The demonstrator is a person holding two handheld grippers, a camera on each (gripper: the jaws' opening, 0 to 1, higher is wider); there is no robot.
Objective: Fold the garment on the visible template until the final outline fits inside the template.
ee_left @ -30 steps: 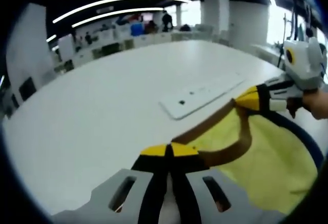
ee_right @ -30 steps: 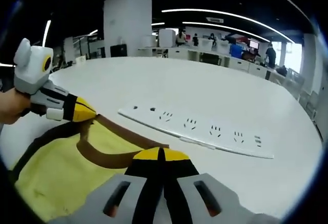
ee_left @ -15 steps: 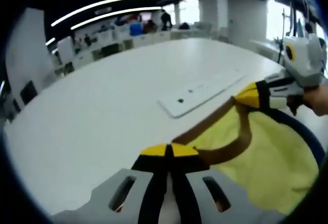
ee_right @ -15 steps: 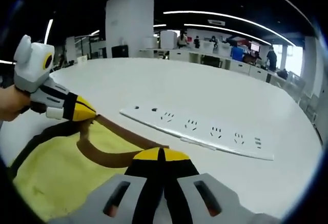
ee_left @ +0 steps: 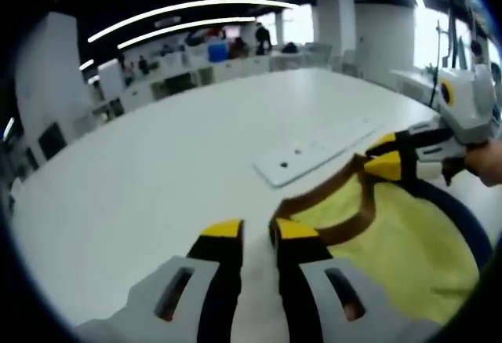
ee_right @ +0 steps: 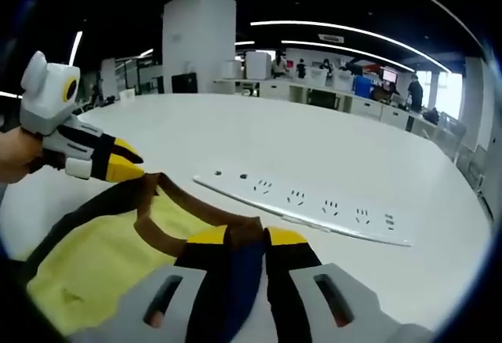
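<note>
A yellow garment [ee_left: 400,233] with a brown neck band and a dark blue edge lies on the white table [ee_left: 157,170]. My left gripper [ee_left: 257,231] is open, its jaws apart just left of the brown band and holding nothing. In the left gripper view the right gripper [ee_left: 380,155] stands open at the band's far end. In the right gripper view the garment [ee_right: 102,257] spreads to the lower left. My right gripper [ee_right: 247,237] is open, with brown band and blue cloth lying loose between its jaws. The left gripper [ee_right: 129,162] is open at the collar's left end.
A long white power strip [ee_left: 314,148] lies on the table just beyond the garment, and in the right gripper view the power strip [ee_right: 314,202] runs to the right. A hand [ee_right: 16,158] holds the left gripper. Desks and people are far behind.
Both grippers were shut on the brown neck band and have now opened, letting it go. The band has dropped slack onto the table.
</note>
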